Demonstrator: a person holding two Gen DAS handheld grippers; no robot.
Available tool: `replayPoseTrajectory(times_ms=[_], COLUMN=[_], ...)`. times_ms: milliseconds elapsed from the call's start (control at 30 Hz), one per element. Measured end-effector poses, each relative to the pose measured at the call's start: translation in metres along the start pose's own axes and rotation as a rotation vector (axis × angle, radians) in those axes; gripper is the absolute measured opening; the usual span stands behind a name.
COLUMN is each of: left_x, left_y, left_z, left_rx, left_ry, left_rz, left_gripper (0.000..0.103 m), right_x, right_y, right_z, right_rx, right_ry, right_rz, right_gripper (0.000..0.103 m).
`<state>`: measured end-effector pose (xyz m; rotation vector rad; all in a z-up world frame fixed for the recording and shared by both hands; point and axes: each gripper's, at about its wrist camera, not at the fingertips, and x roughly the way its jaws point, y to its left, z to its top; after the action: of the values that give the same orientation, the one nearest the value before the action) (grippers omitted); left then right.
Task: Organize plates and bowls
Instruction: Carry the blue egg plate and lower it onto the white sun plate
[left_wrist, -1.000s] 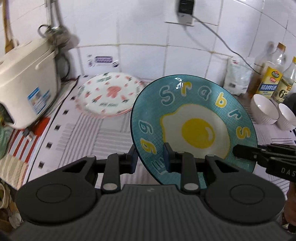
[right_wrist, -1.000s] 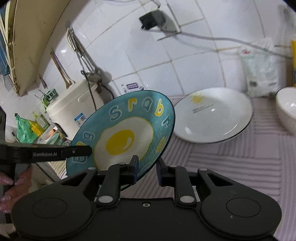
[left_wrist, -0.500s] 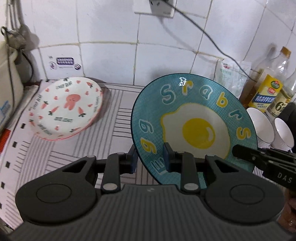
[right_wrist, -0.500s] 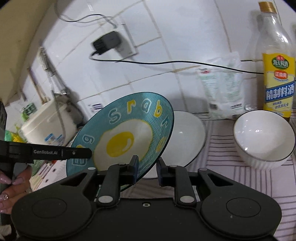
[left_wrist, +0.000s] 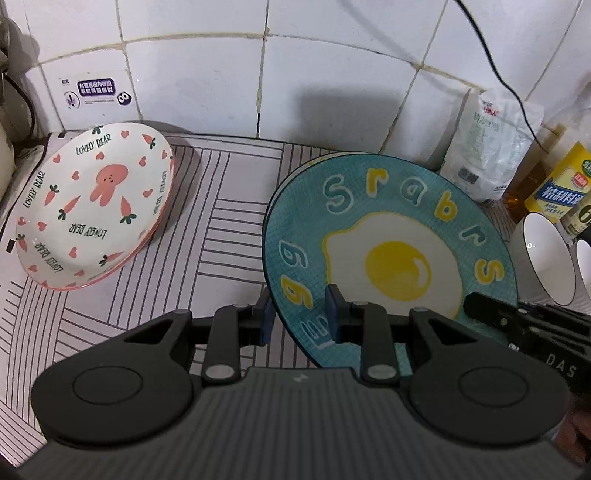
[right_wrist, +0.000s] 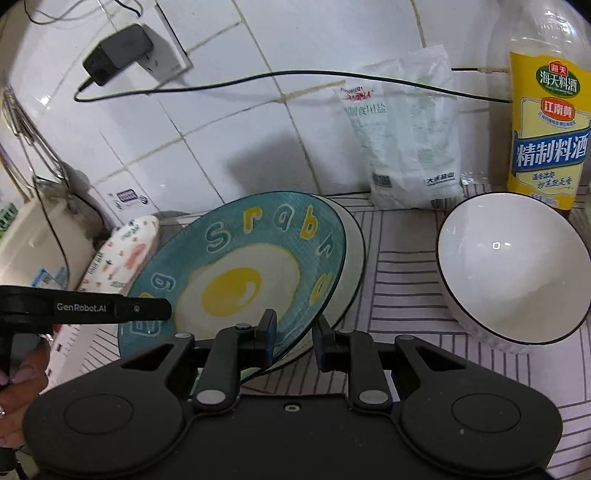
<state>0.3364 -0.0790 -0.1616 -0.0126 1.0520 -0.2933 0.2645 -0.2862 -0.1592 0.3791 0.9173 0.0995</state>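
Over striped mat, both grippers pinch egg plate.

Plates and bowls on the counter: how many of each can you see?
Plates: 3 (egg plate, bunny plate, white plate)
Bowls: 2 (white bowl, second bowl)
Total: 5

White tiled wall, striped countertop mat
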Motion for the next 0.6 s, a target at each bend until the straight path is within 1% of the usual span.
replayPoseTrajectory(times_ms=[67, 200, 300, 367, 433, 500, 600], left_x=[0.005, 0.013, 0.013, 0.015, 0.016, 0.018, 0.021], left_y=[0.0, -0.002, -0.003, -0.003, -0.003, -0.003, -0.001], left_z=[0.002, 0.005, 0.005, 0.006, 0.006, 0.007, 0.007], left_rx=[-0.002, -0.003, 0.006, -0.011, -0.025, -0.025, -0.029], left_ry=[0.016, 0.036, 0.038, 0.051, 0.056, 0.064, 0.083], left_rz=[-0.005, 0.007, 0.017, 0.028, 0.031, 0.035, 0.03], left_gripper=[0.026, 0.026, 0.026, 0.026, 0.026, 0.026, 0.026], right_x=[0.002, 0.006, 0.008, 0.009, 0.01, 0.012, 0.017], right_y=[0.0, 0.002, 0.007, 0.01, 0.017, 0.027, 0.031], right_z=[0.002, 0.005, 0.007, 0.009, 0.01, 0.01, 0.009], right_rx=[0.003, 0.003, -0.008, -0.001, -0.022, -0.071, -0.071], right_ry=[0.008, 0.03, 0.042, 0.055, 0.065, 0.059, 0.07], right_rz=[-0.011, -0.041, -0.074, -0.094, -0.134, -0.191, -0.227], right_gripper=[0.025, 0.025, 0.026, 0.026, 0.028, 0.029, 0.03])
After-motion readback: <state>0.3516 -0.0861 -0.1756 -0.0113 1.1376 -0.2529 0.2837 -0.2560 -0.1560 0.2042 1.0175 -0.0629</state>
